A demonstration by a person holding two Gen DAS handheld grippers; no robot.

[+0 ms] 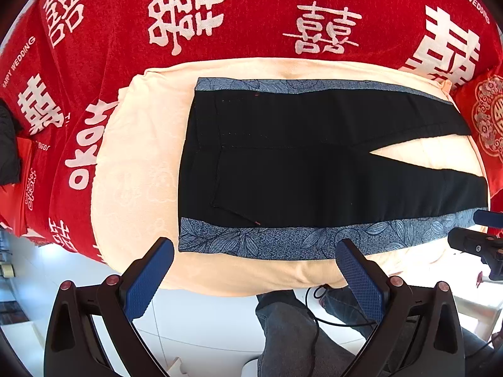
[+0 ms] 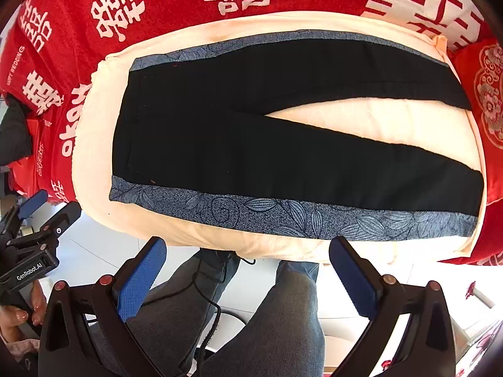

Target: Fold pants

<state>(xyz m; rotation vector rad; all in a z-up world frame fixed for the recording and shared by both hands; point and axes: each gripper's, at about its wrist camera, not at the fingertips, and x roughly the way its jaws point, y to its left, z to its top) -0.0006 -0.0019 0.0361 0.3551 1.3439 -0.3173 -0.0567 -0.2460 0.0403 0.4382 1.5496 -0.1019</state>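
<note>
Nearest, the left tool and the right tool hung off the near edge of the cream pad, each with fingers wide apart and empty. Just beyond, the pants lay flat along the pad, blue leaf-print side stripe nearest, waistband at its left end, legs forked toward its right end. Behind spread the red blanket. No fold looked begun; the next move probably called for pinching the near stripe edge at both ends.
</note>
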